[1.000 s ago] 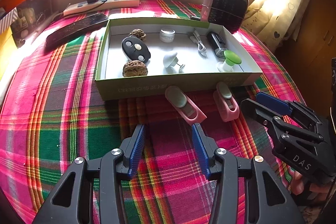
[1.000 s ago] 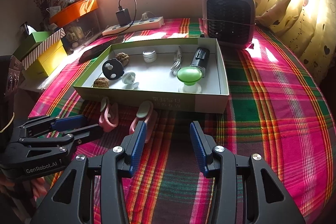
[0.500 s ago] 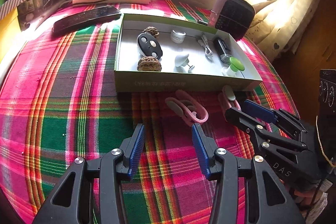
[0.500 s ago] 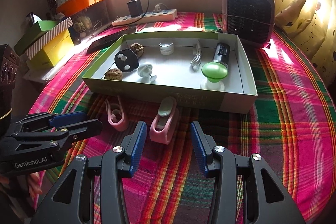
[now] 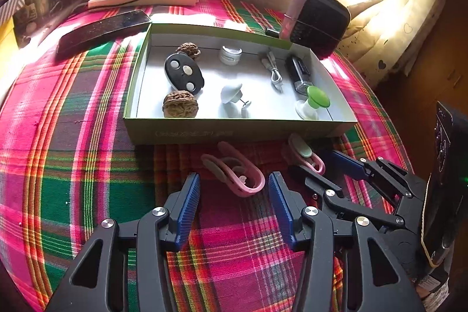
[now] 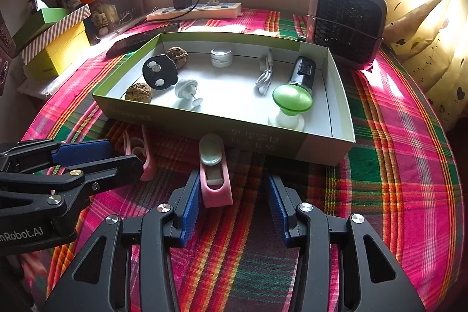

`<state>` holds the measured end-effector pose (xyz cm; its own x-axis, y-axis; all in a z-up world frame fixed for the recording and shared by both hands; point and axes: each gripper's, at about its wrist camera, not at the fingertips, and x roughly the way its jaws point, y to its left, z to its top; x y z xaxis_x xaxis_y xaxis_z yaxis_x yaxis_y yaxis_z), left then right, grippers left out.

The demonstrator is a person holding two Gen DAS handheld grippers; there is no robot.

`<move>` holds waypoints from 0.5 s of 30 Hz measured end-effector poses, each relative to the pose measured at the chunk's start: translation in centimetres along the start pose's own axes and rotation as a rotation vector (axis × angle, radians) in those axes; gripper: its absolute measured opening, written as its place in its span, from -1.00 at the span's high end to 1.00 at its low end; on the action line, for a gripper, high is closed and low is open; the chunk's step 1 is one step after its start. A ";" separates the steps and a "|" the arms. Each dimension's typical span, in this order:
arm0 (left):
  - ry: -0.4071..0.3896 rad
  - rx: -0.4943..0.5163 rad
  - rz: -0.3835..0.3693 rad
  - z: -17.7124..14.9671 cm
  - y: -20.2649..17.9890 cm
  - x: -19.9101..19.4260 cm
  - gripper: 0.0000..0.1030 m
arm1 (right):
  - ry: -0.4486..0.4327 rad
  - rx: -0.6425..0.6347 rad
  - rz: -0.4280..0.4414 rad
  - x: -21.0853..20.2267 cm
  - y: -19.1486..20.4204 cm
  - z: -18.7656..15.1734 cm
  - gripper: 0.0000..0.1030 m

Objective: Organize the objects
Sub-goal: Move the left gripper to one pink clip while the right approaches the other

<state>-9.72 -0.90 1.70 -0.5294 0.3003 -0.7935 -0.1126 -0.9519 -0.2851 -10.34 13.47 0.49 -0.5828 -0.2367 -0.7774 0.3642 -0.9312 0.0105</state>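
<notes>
Pink plastic is what we have left to sort: two clips lie on the plaid cloth (image 5: 73, 154) in front of the box (image 5: 234, 130), while the box already holds walnuts, a black fob, a small jar, a cable, a dark lighter-like piece and a green-topped knob, so we judge most of the tidying done. In our left view, the left claw (image 5: 234, 195) holds nothing and its jaws are opening, with the left clip (image 5: 234, 170) lying just ahead of the tips, not between them. In our right view, the right claw (image 6: 232, 198) is parted and holds nothing; the right clip (image 6: 215, 174) lies between the tips, hard against the left pad, well clear of the right pad. Both clips are outside the box, close to its front wall.
</notes>
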 end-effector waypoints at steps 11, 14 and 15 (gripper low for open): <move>-0.002 0.000 0.078 0.5 -0.6 1.0 0.08 | -0.001 0.008 -0.006 0.0 -1.1 0.1 0.13; -0.001 0.025 0.111 0.4 -0.9 1.1 0.08 | -0.001 0.003 -0.002 0.0 -1.2 0.1 0.13; 0.002 0.037 0.124 0.4 -1.0 1.1 0.08 | -0.001 0.001 -0.001 0.0 -1.2 0.1 0.13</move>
<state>-10.51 0.31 1.33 -0.5395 0.1802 -0.8225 -0.0770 -0.9833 -0.1649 -10.86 14.52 0.54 -0.5839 -0.2362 -0.7767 0.3632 -0.9317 0.0103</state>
